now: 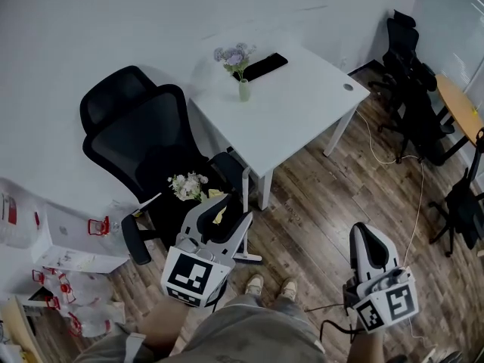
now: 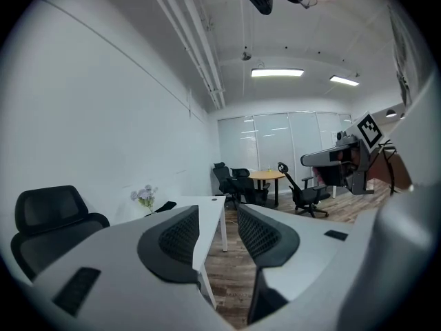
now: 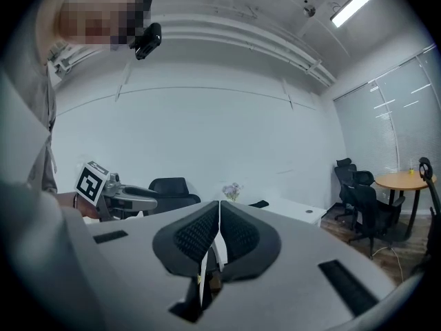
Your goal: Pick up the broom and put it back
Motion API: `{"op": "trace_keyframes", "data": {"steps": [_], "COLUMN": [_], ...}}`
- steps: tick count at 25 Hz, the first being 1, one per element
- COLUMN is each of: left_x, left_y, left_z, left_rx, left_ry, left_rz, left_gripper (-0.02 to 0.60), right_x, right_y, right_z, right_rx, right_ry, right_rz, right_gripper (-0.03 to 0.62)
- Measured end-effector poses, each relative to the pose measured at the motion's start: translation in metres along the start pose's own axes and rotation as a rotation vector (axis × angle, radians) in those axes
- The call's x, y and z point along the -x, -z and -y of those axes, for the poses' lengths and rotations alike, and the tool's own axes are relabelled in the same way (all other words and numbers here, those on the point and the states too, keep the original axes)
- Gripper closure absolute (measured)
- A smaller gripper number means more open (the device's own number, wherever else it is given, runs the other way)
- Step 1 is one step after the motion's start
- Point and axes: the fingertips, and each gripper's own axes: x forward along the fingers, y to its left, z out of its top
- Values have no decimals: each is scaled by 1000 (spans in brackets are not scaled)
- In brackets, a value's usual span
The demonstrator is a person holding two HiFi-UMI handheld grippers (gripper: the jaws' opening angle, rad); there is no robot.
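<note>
A small vase of pale flowers [image 1: 242, 82] is being carried by the white tabletop [image 1: 302, 112] close to its wall-side edge, a flat black object [image 1: 265, 66] being kept just beside it. A black office chair [image 1: 140, 138] is being kept at the tabletop's left corner, a bouquet [image 1: 187, 186] being borne on its seat. White boxes [image 1: 64, 240] are being stored by the wall. More black chairs [image 1: 408, 82] are being grouped beside a round wooden table [image 1: 460, 108].

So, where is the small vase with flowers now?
In the head view, the vase stands on the white table near its left edge, beside a flat black object and right of the black chair.
</note>
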Motion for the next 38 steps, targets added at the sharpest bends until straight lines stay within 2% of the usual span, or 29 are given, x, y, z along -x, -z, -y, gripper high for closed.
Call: {"op": "trace_keyframes", "data": {"steps": [9,16,26,38], "left_x": [-9,-26,-77,-138], "left_y": [-3,29,145,301], "left_z": [5,-10,-31,-40], "left_rx": [8,25,96,187], "left_ry": [-47,-115,-175,-190], "left_rz": [-18,-78,-247,-390], "left_gripper": [391,390,382,376], "right_x": [-8,-29,-84,-125], "right_y": [-2,26,101,226], "right_z": [22,36,45,67], "right_rx": [-18,-45,-65,-112], "right_ry": [-37,-72,-146,-165], "right_rz": [-1,-53,-177,-272], "right_gripper": [562,562,562,562]}}
